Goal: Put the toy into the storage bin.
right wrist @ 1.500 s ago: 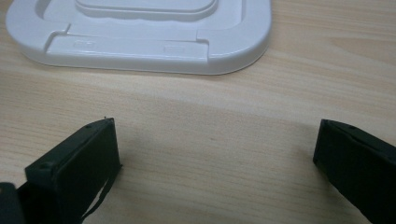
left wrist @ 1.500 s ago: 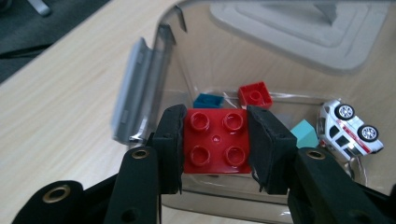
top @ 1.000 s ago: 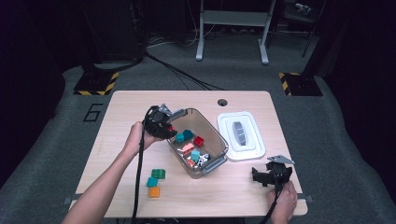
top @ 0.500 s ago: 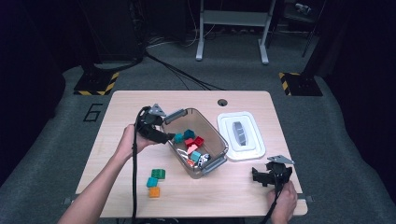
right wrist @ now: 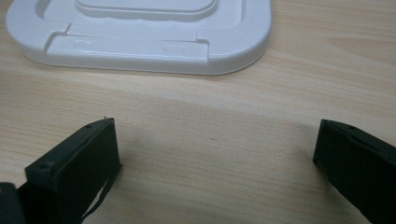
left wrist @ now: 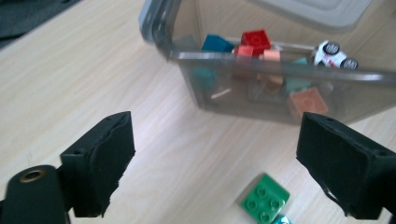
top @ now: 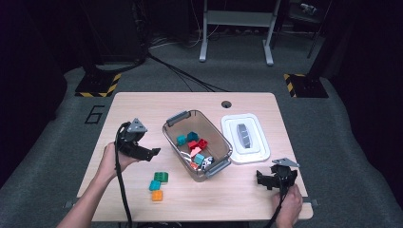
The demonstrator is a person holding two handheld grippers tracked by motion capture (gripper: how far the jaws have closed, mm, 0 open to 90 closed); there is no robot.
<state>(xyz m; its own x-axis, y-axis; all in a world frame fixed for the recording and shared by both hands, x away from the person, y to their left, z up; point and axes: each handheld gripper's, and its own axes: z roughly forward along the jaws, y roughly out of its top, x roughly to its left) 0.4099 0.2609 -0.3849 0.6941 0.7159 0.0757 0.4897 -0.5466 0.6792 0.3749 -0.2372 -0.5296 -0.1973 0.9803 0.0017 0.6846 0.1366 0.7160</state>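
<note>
Starting with the high view: got the left gripper (top: 154, 153) held just above the table (top: 142, 104), left of the clear bin (top: 173, 137) and close to its wall, jaws aimed that way. Seeing three loose bricks in a little row just below it: green block (top: 161, 177), teal block (top: 155, 185), orange block (top: 157, 195), all outside the bin and near its front corner. Also spotting the right gripper (top: 261, 179) low at the table's right front, just under the white lid (top: 256, 152), which lies flat right beside the bin. Over to the left gripper view: looking at the left gripper (left wrist: 215, 158) with jaws spread wide, just been opening, nothing between them but bare wood. Can make out the green block (left wrist: 265, 204) on the table just ahead of the pads, nearer the right-hand one, not touching either, with a sliver of the teal block (left wrist: 280, 220) at the bottom edge. Beyond that, the bin (left wrist: 280, 93) full of mixed bricks, including a red block (left wrist: 256, 39) on top. Lastly the right gripper view: same deal for the right gripper (right wrist: 217, 163), jaws wide apart and gripping nothing, pointing at the lid (right wrist: 140, 51) edge, near but not touching.
</note>
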